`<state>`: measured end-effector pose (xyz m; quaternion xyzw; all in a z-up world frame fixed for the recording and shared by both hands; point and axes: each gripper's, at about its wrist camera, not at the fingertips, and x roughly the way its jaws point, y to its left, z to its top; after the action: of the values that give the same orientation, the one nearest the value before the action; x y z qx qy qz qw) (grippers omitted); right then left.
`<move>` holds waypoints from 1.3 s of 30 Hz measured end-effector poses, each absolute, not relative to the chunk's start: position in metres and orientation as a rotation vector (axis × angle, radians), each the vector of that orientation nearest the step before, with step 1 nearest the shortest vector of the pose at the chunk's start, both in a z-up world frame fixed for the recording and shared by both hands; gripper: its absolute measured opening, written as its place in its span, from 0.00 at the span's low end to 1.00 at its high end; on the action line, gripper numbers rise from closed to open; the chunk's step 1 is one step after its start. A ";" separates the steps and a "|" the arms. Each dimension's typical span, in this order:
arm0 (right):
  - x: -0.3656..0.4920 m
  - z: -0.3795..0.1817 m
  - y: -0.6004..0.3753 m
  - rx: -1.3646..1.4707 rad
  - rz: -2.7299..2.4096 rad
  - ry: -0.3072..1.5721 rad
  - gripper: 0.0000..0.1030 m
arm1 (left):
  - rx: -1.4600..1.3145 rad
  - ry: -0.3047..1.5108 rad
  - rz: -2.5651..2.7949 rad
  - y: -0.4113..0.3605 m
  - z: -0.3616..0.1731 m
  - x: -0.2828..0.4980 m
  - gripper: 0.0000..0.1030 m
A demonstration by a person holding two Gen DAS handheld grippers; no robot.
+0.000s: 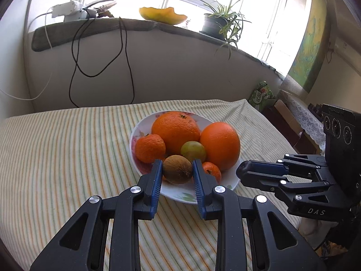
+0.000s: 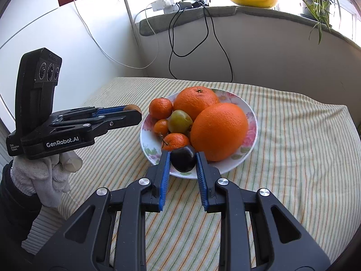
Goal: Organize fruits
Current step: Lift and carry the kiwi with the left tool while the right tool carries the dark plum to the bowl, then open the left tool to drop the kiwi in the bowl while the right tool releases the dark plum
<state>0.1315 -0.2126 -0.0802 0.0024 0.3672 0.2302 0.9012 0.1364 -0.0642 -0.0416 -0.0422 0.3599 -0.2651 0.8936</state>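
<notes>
- Fruits sat piled on a flowered plate [image 2: 251,113] on the striped counter [image 2: 293,158]: two big oranges [image 2: 218,131], three small mandarins [image 2: 160,108], one green plum [image 2: 180,120].
- Left gripper [image 1: 177,169] was clamped on a brown kiwi [image 1: 177,169], pads pressing both its flanks. Kiwi's long axis ran roughly across the jaws. In the right wrist view the left gripper [image 2: 132,110] hung just off the plate's left rim, apart from the pile, kiwi tip [image 2: 133,107] showing.
- Right gripper [image 2: 182,161] was clamped on a dark plum [image 2: 183,161], held at the plate's near rim; whether it touched the plate, could not tell.
- In the left wrist view the right gripper [image 1: 242,170] lay just right of the plate.
- Judgement: both fruits looked lifted, both hands roughly equally near the plate; the plate lay straight ahead of each gripper. Next move turns on where each fruit goes relative to the plate.
- A white-gloved hand [image 2: 42,171] carried the left gripper.
</notes>
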 end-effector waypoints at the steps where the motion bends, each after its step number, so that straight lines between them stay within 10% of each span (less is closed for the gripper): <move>1: 0.132 -0.081 -0.213 0.006 0.476 0.762 0.24 | -0.084 0.749 -0.553 -0.066 -0.042 0.136 0.24; 13: 0.134 -0.078 -0.201 -0.030 0.497 0.740 0.24 | -0.057 0.763 -0.569 -0.078 -0.046 0.138 0.25; 17: 0.136 -0.073 -0.199 -0.039 0.497 0.727 0.24 | -0.056 0.764 -0.559 -0.077 -0.048 0.140 0.47; 28: 0.167 -0.061 -0.190 -0.096 0.462 0.684 0.25 | -0.062 0.768 -0.555 -0.076 -0.049 0.140 0.49; 32: 0.175 -0.059 -0.190 -0.104 0.432 0.670 0.64 | -0.066 0.765 -0.554 -0.074 -0.048 0.138 0.49; 39: 0.167 -0.056 -0.204 -0.070 0.426 0.654 0.65 | -0.058 0.766 -0.546 -0.073 -0.049 0.133 0.52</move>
<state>0.1674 -0.2039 -0.0558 -0.0343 0.3185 0.2075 0.9243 0.1332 -0.0728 -0.0490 -0.0280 0.3688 -0.2628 0.8911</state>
